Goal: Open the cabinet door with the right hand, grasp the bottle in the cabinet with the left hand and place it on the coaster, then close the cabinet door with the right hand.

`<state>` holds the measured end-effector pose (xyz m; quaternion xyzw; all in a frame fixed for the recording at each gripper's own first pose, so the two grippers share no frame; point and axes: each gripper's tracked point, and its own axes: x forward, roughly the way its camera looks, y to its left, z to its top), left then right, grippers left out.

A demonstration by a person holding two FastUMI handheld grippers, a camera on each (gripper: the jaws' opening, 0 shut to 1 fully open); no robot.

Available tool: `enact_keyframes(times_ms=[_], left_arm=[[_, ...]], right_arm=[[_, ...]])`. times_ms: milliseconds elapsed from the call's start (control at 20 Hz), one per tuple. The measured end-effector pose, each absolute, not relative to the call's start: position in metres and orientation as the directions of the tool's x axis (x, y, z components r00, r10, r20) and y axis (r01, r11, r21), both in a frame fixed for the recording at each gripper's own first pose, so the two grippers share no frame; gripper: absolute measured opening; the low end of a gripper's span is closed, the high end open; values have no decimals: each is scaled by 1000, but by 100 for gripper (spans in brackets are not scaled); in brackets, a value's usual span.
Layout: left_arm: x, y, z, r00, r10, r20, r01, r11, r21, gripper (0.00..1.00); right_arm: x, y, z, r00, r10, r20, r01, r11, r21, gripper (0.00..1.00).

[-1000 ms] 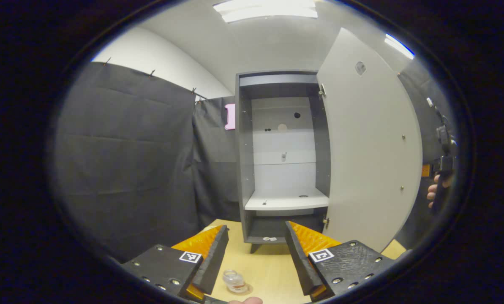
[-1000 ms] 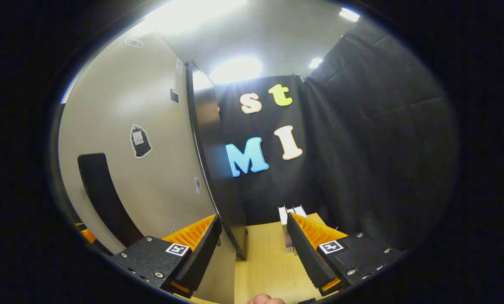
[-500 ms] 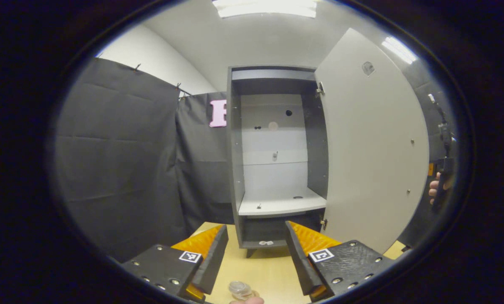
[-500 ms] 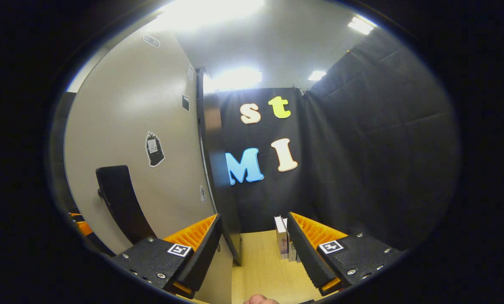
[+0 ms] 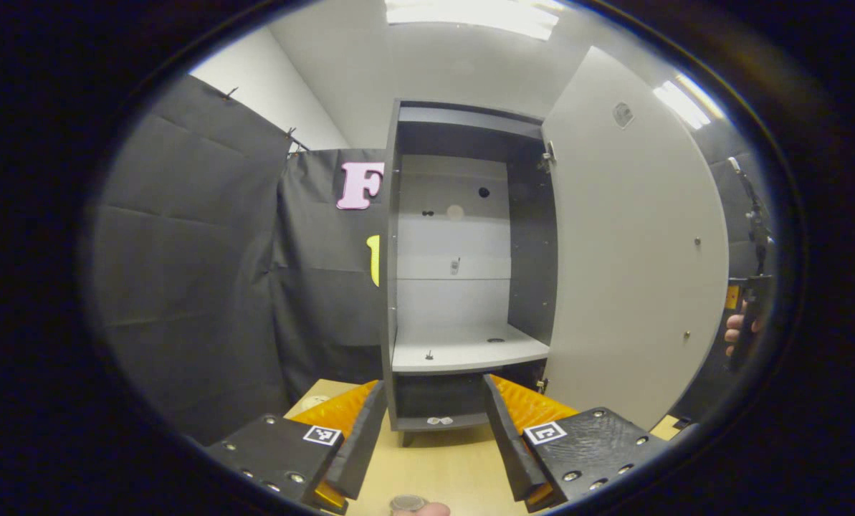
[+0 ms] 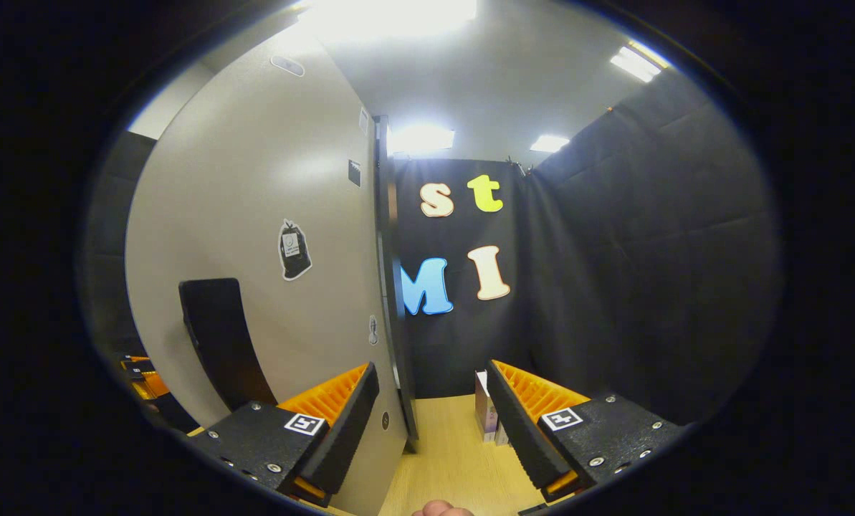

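The cabinet door (image 5: 635, 244) stood wide open, hinged at the cabinet's right side. In the right gripper view, the right gripper (image 6: 433, 423) had its jaws spread and empty, straddling the door's free edge, with the door's outer face and dark handle (image 6: 219, 344) to its left. The left gripper (image 5: 433, 430) also had its jaws spread and empty, pointed at the cabinet (image 5: 463, 265). The bottle (image 5: 407, 503) sat on the counter (image 5: 434, 466) at the near edge, below the left jaws. Judged remaining: swing the door leftward to shut.
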<state>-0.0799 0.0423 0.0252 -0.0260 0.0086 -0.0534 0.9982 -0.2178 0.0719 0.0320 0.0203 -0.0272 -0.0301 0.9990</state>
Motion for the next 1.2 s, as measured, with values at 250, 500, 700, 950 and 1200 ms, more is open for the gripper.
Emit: enact_keyframes(times_ms=[250,500,700,950,1200], left_arm=[[-82,50,17,989,-150,-12,149,987,-53,77],[-87,43,24,983,-181,16,181,983,-40,71],[-88,50,23,988,-155,20,156,987,-27,71],[-92,56,23,995,-97,-2,97,995,-21,71],[-97,63,31,999,-39,-8,39,999,22,72]], right_arm=[[-247,81,37,996,-70,60,71,997,-17,87],[-261,95,38,997,-40,73,43,998,-40,91],[-254,121,32,997,26,68,-27,1000,9,91],[-242,154,38,992,96,88,-98,995,16,91],[-232,184,41,980,164,110,-169,985,38,91]])
